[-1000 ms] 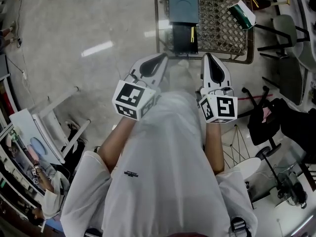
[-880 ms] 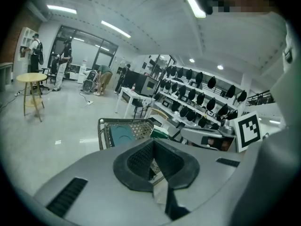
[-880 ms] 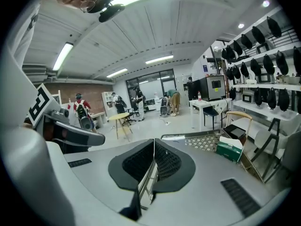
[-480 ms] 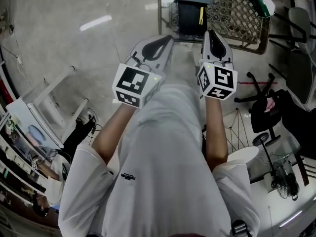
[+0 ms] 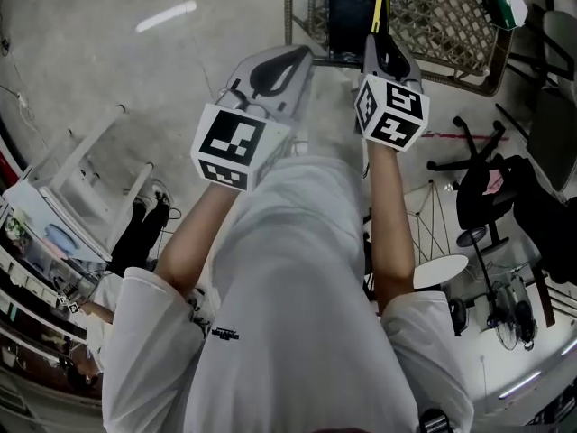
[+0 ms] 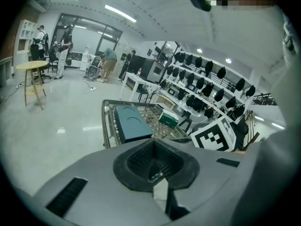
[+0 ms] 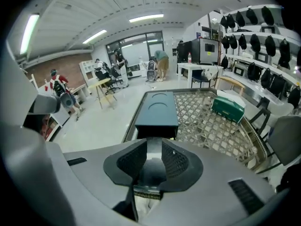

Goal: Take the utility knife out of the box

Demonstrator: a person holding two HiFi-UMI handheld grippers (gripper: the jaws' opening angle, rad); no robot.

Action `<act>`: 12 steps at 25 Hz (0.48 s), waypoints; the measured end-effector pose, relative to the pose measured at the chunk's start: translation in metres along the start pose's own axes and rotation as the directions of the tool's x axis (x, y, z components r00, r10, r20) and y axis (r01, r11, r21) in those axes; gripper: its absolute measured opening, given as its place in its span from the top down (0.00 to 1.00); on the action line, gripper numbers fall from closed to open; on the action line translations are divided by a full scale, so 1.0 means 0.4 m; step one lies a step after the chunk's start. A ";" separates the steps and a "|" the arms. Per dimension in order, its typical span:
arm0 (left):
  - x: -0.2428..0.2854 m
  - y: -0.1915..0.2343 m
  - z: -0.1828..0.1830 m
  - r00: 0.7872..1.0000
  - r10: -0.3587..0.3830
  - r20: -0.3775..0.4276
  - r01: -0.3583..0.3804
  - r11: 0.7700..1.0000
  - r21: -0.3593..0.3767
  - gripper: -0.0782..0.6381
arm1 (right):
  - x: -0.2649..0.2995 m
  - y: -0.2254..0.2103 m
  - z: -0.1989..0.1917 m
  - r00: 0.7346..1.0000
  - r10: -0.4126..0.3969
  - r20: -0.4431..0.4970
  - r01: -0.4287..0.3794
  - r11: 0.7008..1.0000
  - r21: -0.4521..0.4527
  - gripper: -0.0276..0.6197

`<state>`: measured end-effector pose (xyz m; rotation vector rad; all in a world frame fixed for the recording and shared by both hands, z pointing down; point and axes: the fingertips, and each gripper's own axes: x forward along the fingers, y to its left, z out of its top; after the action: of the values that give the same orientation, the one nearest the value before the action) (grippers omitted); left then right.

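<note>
Utility knife is not positively identified: only a thin yellow strip [image 5: 377, 12] is seen in the black front section of the box [image 7: 156, 108], a smooth dark-teal rectangular case set at the near edge of the diamond-mesh wire tabletop [image 7: 211, 126]. Left claw [image 6: 151, 161] is closed with its ribbed black pads met in a V and nothing gripped. Right claw [image 7: 154, 159] is narrowly parted, empty, and lined up with the box.

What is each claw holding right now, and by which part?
Nothing. The left claw and right claw are both empty; the dark box lies ahead on the mesh cart, untouched.
</note>
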<state>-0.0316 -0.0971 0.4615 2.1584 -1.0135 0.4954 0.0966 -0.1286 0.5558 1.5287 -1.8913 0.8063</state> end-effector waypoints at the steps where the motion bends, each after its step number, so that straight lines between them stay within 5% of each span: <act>1: 0.003 0.008 -0.006 1.000 0.007 -0.011 -0.007 1.000 -0.006 0.89 | 0.020 -0.001 -0.015 1.000 -0.007 -0.020 0.007 1.000 0.012 0.82; 12: 0.078 0.058 -0.080 0.999 0.023 -0.042 -0.026 0.997 -0.072 0.89 | 0.152 -0.050 -0.134 0.979 -0.111 -0.171 0.120 0.992 0.045 0.72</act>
<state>-0.0319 -0.1008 0.5118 2.0658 -1.0207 0.5044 0.1082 -0.1303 0.6385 1.5365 -1.6551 0.9110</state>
